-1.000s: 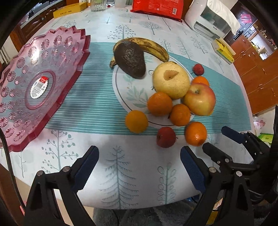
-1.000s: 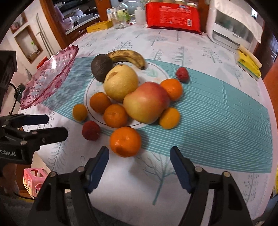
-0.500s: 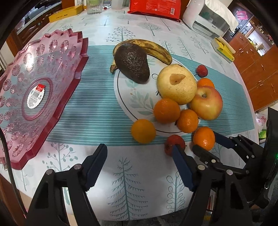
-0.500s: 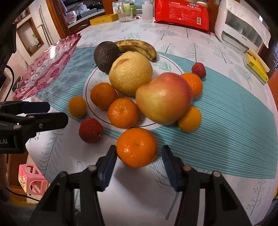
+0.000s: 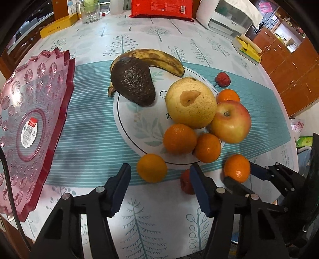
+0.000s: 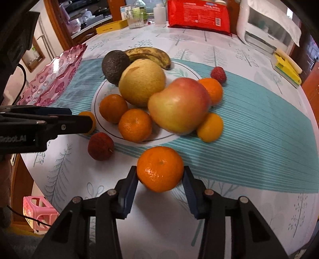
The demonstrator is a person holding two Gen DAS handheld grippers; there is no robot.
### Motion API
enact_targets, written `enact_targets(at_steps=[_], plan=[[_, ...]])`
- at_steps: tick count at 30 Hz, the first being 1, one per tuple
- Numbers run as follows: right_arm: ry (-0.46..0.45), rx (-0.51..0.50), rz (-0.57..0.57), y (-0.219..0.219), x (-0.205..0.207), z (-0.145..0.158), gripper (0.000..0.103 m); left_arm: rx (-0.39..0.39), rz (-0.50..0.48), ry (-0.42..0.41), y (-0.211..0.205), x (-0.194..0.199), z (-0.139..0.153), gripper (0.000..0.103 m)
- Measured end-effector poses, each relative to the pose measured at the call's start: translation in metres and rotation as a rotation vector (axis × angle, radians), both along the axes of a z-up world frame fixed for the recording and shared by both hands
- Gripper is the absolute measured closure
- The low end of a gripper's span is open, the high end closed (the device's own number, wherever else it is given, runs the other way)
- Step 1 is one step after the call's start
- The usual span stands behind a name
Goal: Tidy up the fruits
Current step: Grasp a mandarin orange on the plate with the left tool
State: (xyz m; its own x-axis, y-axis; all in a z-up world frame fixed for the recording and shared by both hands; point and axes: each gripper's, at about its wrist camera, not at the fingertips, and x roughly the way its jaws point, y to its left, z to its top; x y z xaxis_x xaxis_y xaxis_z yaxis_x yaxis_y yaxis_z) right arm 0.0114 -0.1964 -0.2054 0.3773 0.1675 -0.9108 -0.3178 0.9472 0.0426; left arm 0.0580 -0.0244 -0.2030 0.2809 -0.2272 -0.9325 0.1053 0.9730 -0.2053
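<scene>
A pile of fruit lies mid-table: avocado [image 5: 133, 83], banana [image 5: 157, 58], pear [image 5: 191, 103], apple [image 5: 231, 121], several tangerines and two lychees. My right gripper [image 6: 160, 177] is shut on a tangerine [image 6: 160, 169] at the near edge of the pile; its pads touch both sides. It also shows in the left wrist view [image 5: 237, 168]. My left gripper [image 5: 159, 179] is open, its fingers either side of a small tangerine [image 5: 152, 168]. A red lychee [image 6: 100, 146] lies between the two grippers. An empty pink fruit plate [image 5: 30, 127] sits at the left.
A red packet [image 5: 161, 8], a glass [image 5: 90, 13], a yellow box [image 5: 57, 26], a white appliance [image 5: 229, 18] and a yellow sponge [image 5: 248, 49] stand along the far side. The table edge runs close below both grippers. A pink stool [image 6: 38, 209] is on the floor.
Both grippers have moved forward into the fruit. My right gripper has closed on the near tangerine. My left gripper has come up around the small tangerine, still open.
</scene>
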Motion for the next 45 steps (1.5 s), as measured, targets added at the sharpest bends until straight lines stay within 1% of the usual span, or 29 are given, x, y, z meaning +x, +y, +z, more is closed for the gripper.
enact_targets(at_steps=[2, 6, 9, 11, 14, 18, 21, 25, 28, 33, 36, 38, 40, 45], plan=[[-0.005, 0.003, -0.015, -0.004, -0.001, 0.002, 0.058, 0.004, -0.004, 0.003, -0.002, 0.003, -0.003, 0.047], [-0.005, 0.004, -0.03, -0.008, -0.002, 0.003, 0.058, 0.011, -0.012, 0.0, -0.003, 0.012, -0.008, 0.049], [-0.006, 0.002, -0.03, -0.007, -0.003, 0.004, 0.058, 0.002, -0.034, -0.003, -0.005, 0.022, -0.01, 0.055], [-0.005, 0.003, -0.03, -0.007, -0.003, 0.004, 0.058, -0.017, -0.055, 0.002, -0.008, 0.029, -0.012, 0.056], [-0.003, 0.003, -0.025, -0.005, -0.004, 0.004, 0.058, -0.025, -0.099, -0.007, -0.013, 0.035, -0.012, 0.058], [-0.001, -0.001, -0.027, -0.005, -0.004, 0.003, 0.058, -0.053, -0.151, -0.015, -0.018, 0.036, -0.007, 0.059], [0.001, 0.0, -0.036, -0.005, -0.004, 0.003, 0.058, -0.044, -0.196, -0.027, -0.024, 0.036, -0.004, 0.059], [0.016, 0.008, -0.054, -0.007, -0.001, 0.002, 0.058, -0.031, -0.228, -0.022, -0.032, 0.04, -0.009, 0.068], [0.026, 0.016, -0.061, -0.007, 0.0, 0.002, 0.058, -0.059, -0.228, -0.009, -0.033, 0.045, -0.011, 0.068], [0.027, 0.02, -0.059, -0.007, 0.001, 0.002, 0.058, -0.067, -0.246, -0.005, -0.031, 0.048, -0.014, 0.067], [0.029, 0.02, -0.062, -0.006, 0.002, 0.001, 0.058, -0.074, -0.251, 0.0, -0.03, 0.051, -0.015, 0.063], [0.033, 0.021, -0.064, -0.006, 0.002, 0.001, 0.058, -0.07, -0.258, -0.008, -0.032, 0.052, -0.016, 0.059], [0.034, 0.022, -0.065, -0.005, 0.002, 0.0, 0.058, -0.064, -0.264, -0.016, -0.033, 0.054, -0.016, 0.057], [0.044, 0.021, -0.074, -0.005, 0.003, -0.002, 0.058, -0.101, -0.256, -0.008, -0.029, 0.06, -0.019, 0.056]])
